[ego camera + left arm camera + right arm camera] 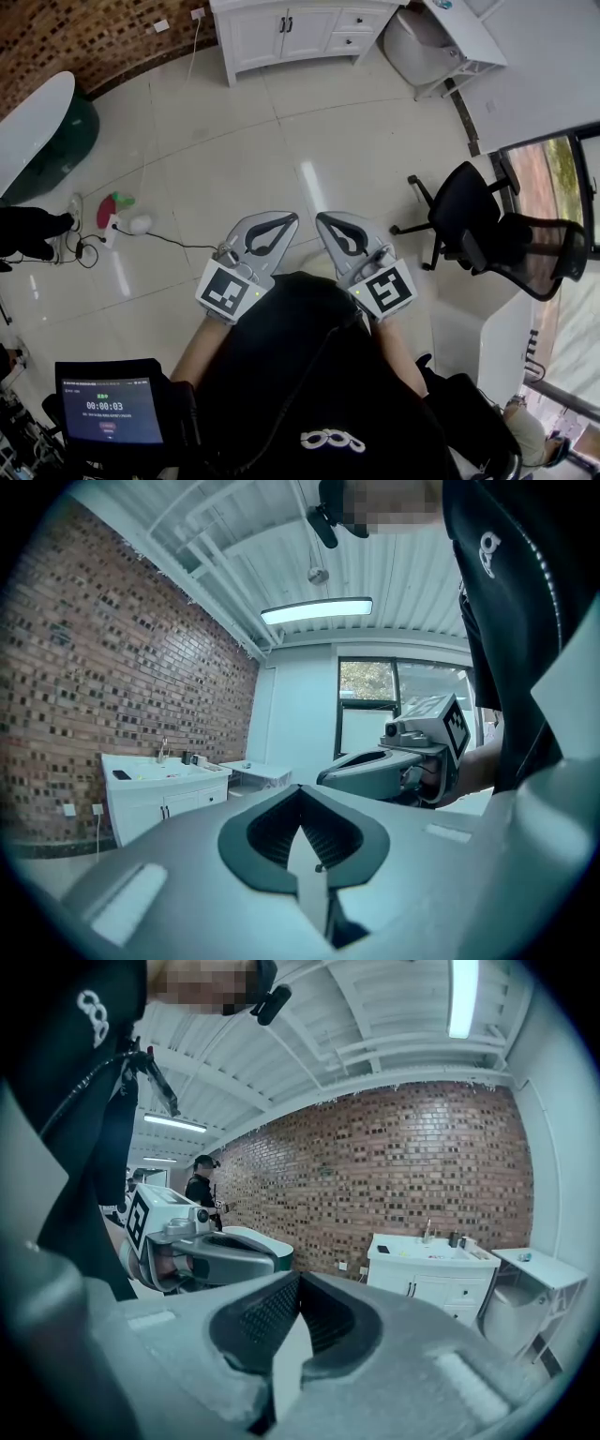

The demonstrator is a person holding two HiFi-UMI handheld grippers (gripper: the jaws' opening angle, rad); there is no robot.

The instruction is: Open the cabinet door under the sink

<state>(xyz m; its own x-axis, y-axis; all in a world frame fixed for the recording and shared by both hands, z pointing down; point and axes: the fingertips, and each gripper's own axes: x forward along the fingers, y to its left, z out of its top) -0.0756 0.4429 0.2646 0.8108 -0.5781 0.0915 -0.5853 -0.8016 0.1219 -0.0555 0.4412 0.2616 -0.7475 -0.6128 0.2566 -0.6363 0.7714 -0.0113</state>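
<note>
Your left gripper (286,221) and right gripper (323,221) sit side by side close to your body. Each smooth grey plastic claw is pressed together at the tips, leaving only a teardrop gap with a ribbed black lining, and pinches nothing. The white cabinet (292,34) has shut panelled fronts and two slim dark handles (285,24). It stands far off against the rough brick wall (84,37), across glossy pale floor tiles (234,150). Your near-left screen (111,410) reads 00:00:03.
</note>
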